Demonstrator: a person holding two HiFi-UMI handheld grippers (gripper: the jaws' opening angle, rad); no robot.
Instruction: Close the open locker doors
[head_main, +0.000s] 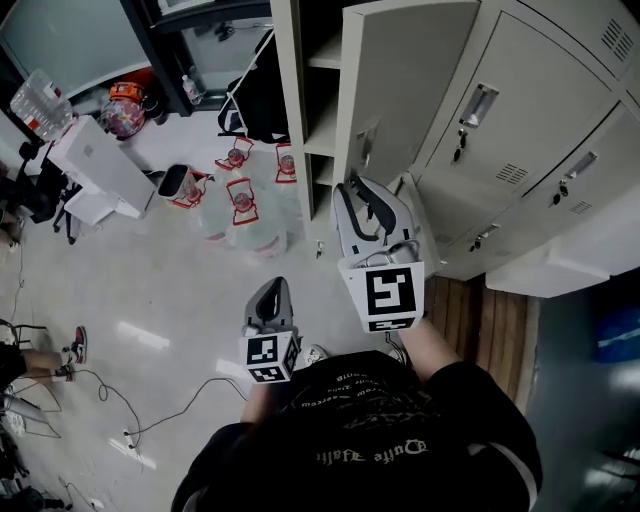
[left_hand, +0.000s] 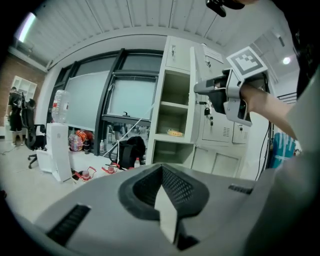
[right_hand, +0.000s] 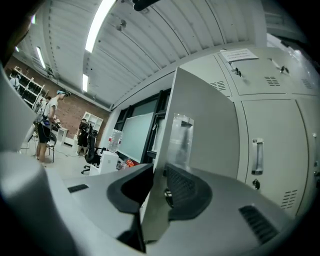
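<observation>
The open door (head_main: 405, 80) is a tall sheet-metal leaf on the left end of the locker (head_main: 520, 120). It stands swung out towards you, with the bare shelves (head_main: 320, 100) behind it on the left. Your right gripper (head_main: 357, 190) is at the door's free edge, just below the recessed handle (head_main: 368, 140). In the right gripper view the thin edge of the door (right_hand: 200, 130) runs straight between the jaws of the right gripper (right_hand: 160, 175), and they look clamped on it, one pad on each face. I cannot be sure how hard they press, since the wide lens bends the edge there.

Your left gripper (head_main: 272, 290) hangs nearer you and lower, well apart from the locker. Its jaws are closed on nothing in the left gripper view (left_hand: 165, 192).

Expect the door to be light and stiff, with smooth painted faces that give the pads little bite. It should turn freely on the hinge at its right side. The free edge is the best place to hold it (farthest from the hinge, so the least effort), and the grip is already there. A thin panel can flex and rattle, so push it flat towards the frame rather than twisting it. I judge the edge could slip out of a loose pinch near the end of the swing.
</observation>
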